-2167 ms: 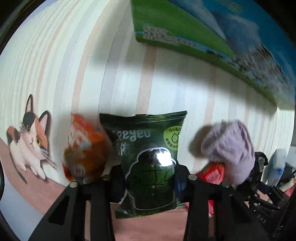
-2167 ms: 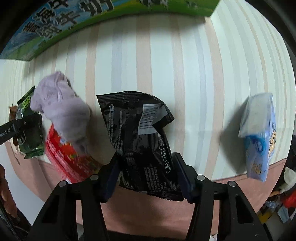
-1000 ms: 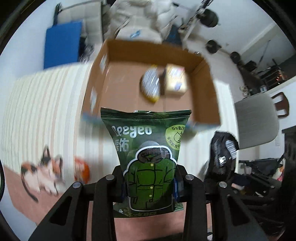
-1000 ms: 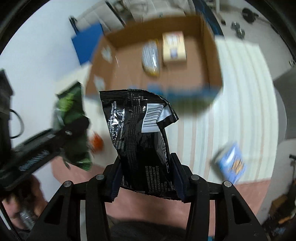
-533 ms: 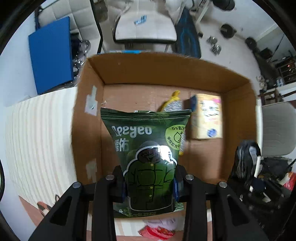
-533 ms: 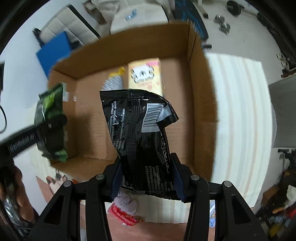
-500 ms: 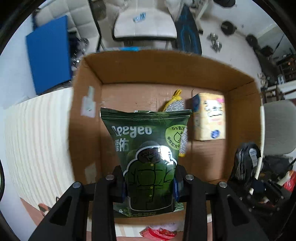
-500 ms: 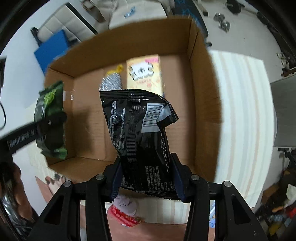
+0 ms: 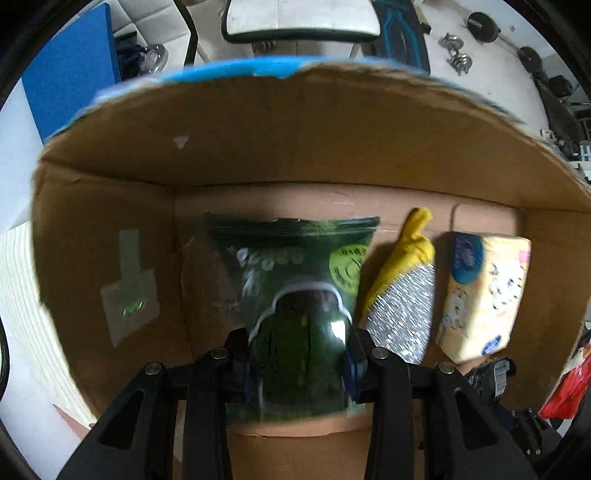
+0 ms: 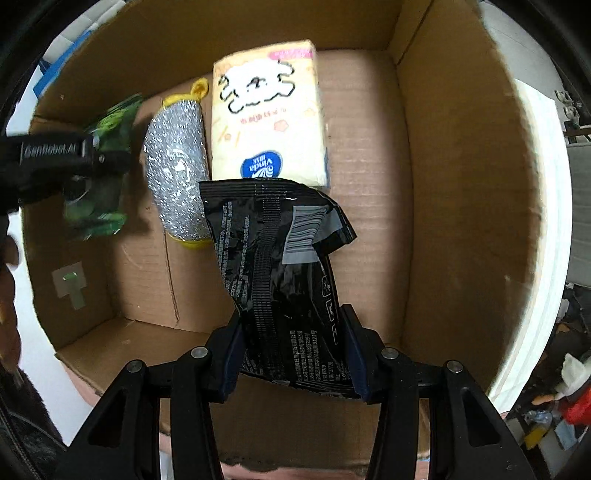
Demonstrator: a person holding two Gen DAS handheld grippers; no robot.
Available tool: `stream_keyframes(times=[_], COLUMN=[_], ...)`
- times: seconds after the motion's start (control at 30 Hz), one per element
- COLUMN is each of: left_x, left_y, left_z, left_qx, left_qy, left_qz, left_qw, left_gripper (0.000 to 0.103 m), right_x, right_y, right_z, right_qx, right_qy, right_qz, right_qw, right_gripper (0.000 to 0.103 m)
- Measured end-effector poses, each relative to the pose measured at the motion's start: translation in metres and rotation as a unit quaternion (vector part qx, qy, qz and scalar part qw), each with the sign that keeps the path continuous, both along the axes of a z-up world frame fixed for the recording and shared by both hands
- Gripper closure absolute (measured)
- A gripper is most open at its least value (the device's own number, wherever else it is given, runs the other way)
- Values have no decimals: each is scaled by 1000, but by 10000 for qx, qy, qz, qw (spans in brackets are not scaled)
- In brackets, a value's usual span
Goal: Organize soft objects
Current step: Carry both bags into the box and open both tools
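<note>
My left gripper (image 9: 300, 360) is shut on a green snack bag (image 9: 295, 295) and holds it inside an open cardboard box (image 9: 258, 147), near the box's left side. My right gripper (image 10: 293, 349) is shut on a black snack bag (image 10: 280, 258) and holds it over the box floor (image 10: 369, 206) at the near middle. In the right wrist view the left gripper (image 10: 92, 158) with the green bag (image 10: 107, 147) shows at the left. On the box floor lie a silver and yellow scrubber (image 10: 177, 166) and a yellow tissue pack (image 10: 266, 114).
The striped tablecloth (image 10: 550, 221) lies right of the box. A red packet (image 9: 565, 387) shows at the right edge of the left wrist view. Beyond the box are a white chair (image 9: 303, 18) and a blue board (image 9: 70, 77).
Both grippers have come down from above the box into it, each still holding its bag. The box now fills both views, and the green bag is blurred by motion.
</note>
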State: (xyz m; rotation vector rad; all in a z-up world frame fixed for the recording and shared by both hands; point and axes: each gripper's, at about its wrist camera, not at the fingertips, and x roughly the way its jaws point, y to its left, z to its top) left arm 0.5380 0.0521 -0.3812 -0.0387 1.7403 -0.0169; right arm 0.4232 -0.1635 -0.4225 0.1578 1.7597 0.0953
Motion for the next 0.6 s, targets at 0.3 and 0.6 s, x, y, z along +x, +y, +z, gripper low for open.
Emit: stream_keyframes(times=[0.3,0.6], left_x=[1,-45], left_y=[6,11], left_z=[24,81], left_qx=[-174,-182], left_qy=[-122,-820], left_qz=[163,44], left_qw=[9996,9965], left_gripper=[31,6], right_x=[10,1], right_y=[2,9], right_z=[11,56], right_qx=[-30,-204], right_qy=[-31,-590], right_qz=[-7,278], right_qw=[10000,9977], right_gripper=[29,0])
